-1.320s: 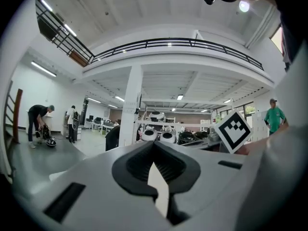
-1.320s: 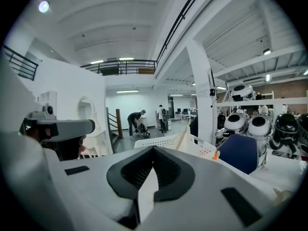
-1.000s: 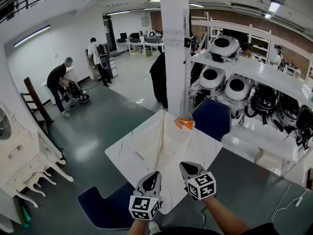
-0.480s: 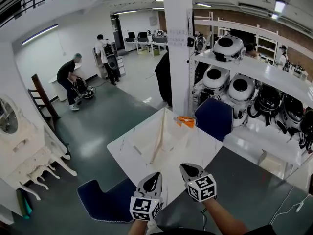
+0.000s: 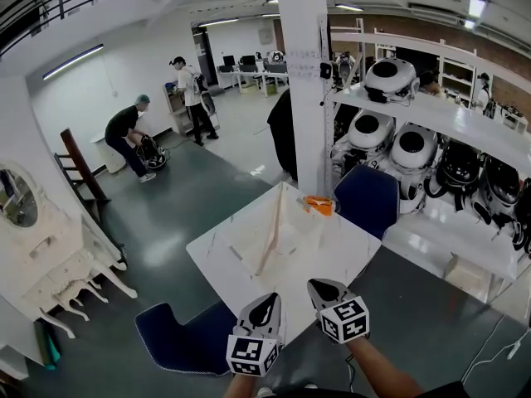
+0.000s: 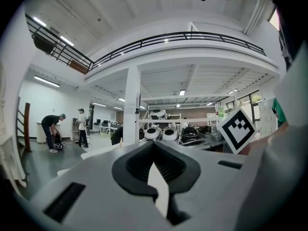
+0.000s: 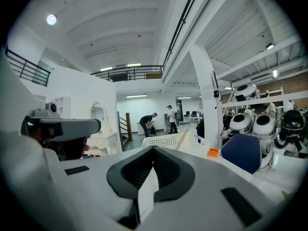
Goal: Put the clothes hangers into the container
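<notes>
Seen from the head camera, a white tabletop (image 5: pixel 336 259) stands in a large workshop, with a blue chair (image 5: pixel 365 199) at its far corner. On it sits a shallow white container (image 5: pixel 239 243) with latticed walls, and a long pale wooden piece, most likely a clothes hanger (image 5: pixel 269 243), lies slanted across it. It is too small to tell whether it rests inside the container or on its rim, and no hook can be made out. A small orange object (image 5: pixel 318 206) sits at the far edge. The left gripper (image 5: pixel 265 308) and the right gripper (image 5: pixel 325 291) hover side by side at the near edge, well apart from the hanger. Both have their jaws closed together with nothing between them. A wooden hanger should be light, stiff and rather smooth, so a grip across the middle of its bar, near its balance point, seems safest against slipping or tipping.
</notes>
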